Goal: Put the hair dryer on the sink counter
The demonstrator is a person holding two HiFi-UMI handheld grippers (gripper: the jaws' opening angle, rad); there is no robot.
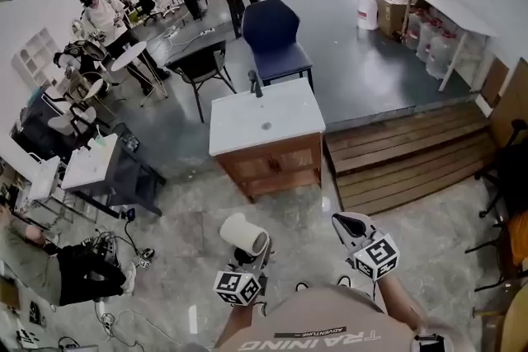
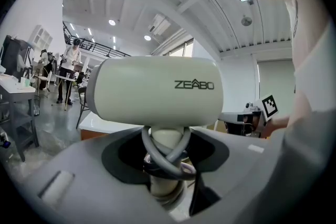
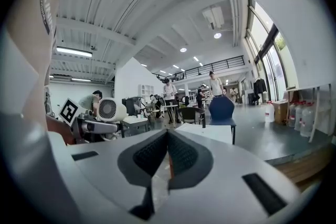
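A cream hair dryer (image 1: 244,233) marked ZEABO is upright in my left gripper (image 1: 250,253), low in the head view. In the left gripper view its barrel (image 2: 157,93) fills the middle. Both jaws press on the handle (image 2: 167,140), which has a grey cord wound round it. My right gripper (image 1: 351,227) hangs beside it to the right, shut and with nothing in it; its ribbed pads (image 3: 178,150) meet at the tip. The sink counter (image 1: 247,126), a white top on a wooden cabinet, stands ahead of both grippers, some way off across the floor.
A black faucet (image 1: 254,83) rises at the counter's far edge. Behind it stand a blue chair (image 1: 275,37) and a black chair (image 1: 200,66). Wooden steps (image 1: 412,157) lie to the right, a white table (image 1: 91,165) to the left. People work at the back.
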